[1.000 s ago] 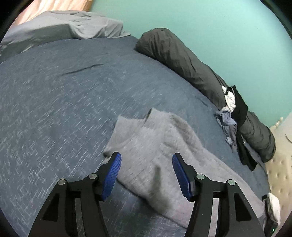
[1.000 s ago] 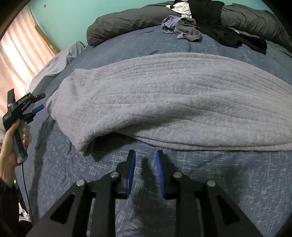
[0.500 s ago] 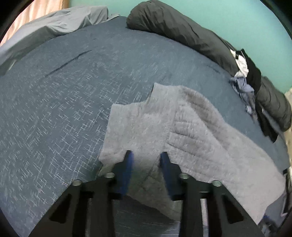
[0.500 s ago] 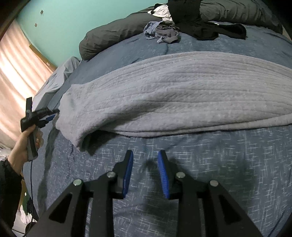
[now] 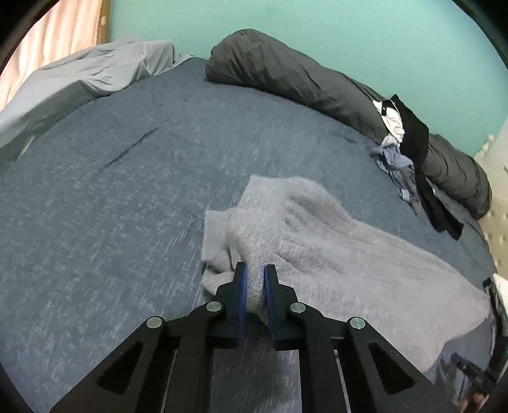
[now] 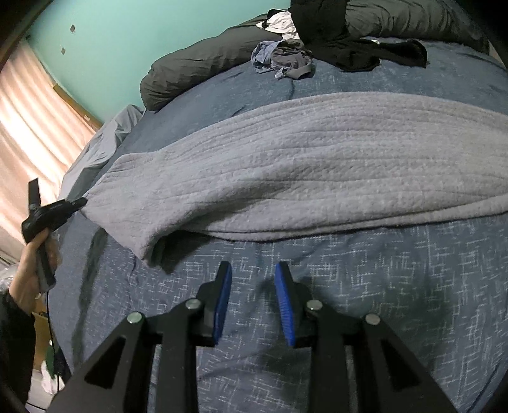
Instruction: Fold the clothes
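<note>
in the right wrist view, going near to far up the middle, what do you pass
right gripper with jaws open → bare patch of blue patterned bedspread → grey knitted garment spread across the bed → crumpled blue-grey clothes → dark grey rolled duvet → teal wall

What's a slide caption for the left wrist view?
Left claw shut on a corner of the grey sweater on the blue bedspread.

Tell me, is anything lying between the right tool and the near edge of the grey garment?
Nothing visible does. Only bare blue bedspread lies between the open right tool and the grey garment edge. The left tool already grips its corner.
</note>
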`<control>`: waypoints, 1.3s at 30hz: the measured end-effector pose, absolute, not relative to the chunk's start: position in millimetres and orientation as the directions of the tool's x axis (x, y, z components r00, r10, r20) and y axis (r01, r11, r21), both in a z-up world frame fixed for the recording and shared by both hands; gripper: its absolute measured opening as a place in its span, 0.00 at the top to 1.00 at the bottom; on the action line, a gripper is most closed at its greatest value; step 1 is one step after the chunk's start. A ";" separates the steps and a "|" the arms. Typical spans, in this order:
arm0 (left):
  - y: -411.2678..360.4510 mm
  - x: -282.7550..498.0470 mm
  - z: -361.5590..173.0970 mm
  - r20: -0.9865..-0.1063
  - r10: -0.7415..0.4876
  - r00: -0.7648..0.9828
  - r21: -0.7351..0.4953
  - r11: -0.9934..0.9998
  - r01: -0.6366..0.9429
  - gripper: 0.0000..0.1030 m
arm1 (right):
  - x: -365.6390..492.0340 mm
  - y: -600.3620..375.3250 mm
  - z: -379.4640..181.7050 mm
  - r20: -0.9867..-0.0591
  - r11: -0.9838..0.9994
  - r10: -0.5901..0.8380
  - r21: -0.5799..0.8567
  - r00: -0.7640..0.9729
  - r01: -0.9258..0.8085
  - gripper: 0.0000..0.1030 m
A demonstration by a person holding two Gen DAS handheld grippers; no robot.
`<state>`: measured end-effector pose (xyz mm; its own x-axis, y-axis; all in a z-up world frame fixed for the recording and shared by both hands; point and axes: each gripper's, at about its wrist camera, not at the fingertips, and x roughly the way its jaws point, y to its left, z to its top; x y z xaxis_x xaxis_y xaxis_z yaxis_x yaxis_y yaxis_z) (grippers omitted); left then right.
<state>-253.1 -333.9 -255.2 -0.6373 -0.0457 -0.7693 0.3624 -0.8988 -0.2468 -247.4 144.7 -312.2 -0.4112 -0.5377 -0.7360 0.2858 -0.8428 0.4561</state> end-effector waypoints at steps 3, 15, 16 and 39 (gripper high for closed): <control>-340.8 -245.0 -266.2 -0.788 -0.039 -0.614 -0.259 -0.884 0.389 0.89 | -243.2 143.8 -309.0 -0.729 -0.835 -0.550 0.468 -0.408 0.290 0.73; -345.0 -257.2 -274.7 -0.807 -0.096 -0.582 -0.211 -0.874 0.437 0.55 | -241.4 155.5 -301.9 -0.727 -0.835 -0.549 0.457 -0.413 0.307 0.72; -342.2 -260.7 -268.1 -0.803 -0.100 -0.588 -0.199 -0.885 0.421 0.55 | -243.1 156.7 -303.3 -0.726 -0.835 -0.550 0.460 -0.413 0.303 0.72; -382.5 -364.8 -285.4 -0.792 0.158 -0.589 -0.406 -0.858 0.316 0.83 | -258.4 158.9 -317.6 -0.711 -0.819 -0.574 0.495 -0.407 0.291 0.71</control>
